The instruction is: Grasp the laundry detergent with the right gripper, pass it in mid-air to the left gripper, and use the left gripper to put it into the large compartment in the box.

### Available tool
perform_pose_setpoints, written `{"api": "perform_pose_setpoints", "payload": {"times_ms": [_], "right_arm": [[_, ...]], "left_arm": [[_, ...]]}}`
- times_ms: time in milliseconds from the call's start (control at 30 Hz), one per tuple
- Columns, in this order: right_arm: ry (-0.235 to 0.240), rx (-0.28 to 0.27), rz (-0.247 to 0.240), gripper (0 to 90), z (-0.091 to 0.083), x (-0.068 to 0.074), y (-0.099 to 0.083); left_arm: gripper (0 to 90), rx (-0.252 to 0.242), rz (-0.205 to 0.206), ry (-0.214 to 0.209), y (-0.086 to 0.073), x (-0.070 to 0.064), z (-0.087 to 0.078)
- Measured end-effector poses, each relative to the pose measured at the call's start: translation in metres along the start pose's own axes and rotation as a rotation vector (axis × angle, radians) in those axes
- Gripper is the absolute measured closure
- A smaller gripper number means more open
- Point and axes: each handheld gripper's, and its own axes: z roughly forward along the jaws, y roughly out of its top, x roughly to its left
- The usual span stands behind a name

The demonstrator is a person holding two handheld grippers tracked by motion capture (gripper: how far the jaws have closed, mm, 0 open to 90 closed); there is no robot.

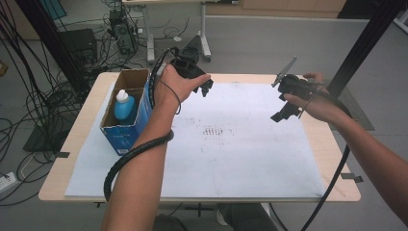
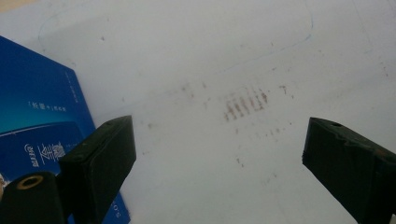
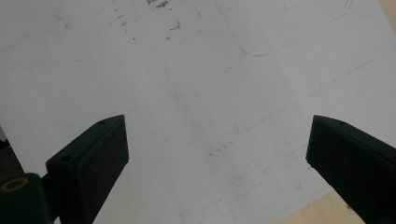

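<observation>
Now swing left gripper [image 1: 206, 89], jaws wide and empty, leftward over open box [image 1: 126, 109]; blue bottle [image 1: 123, 106] upright inside, left of jaws. Keep right gripper [image 1: 283, 115], also agape and empty, clear.

Both forearms are bare, no sleeves. The black two-jaw left gripper [image 1: 204, 89] trails a ribbed black cable [image 1: 126, 159] coiling at 7 o'clock. The matching black right gripper [image 1: 284, 113] carries a grey three-cornered plate [image 1: 286, 70] at 12 o'clock; its blocky jaws show small screw holes.
</observation>
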Motion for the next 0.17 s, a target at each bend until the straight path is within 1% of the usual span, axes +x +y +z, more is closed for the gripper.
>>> {"api": "perform_pose_setpoints", "payload": {"times_ms": [167], "right_arm": [[0.003, 0.009, -0.005, 5.7, 0.0032, 0.0025, -0.0005]], "left_arm": [[9.9, -0.02, 0.006, 0.004, -0.0033, -0.0004, -0.0012]]}}
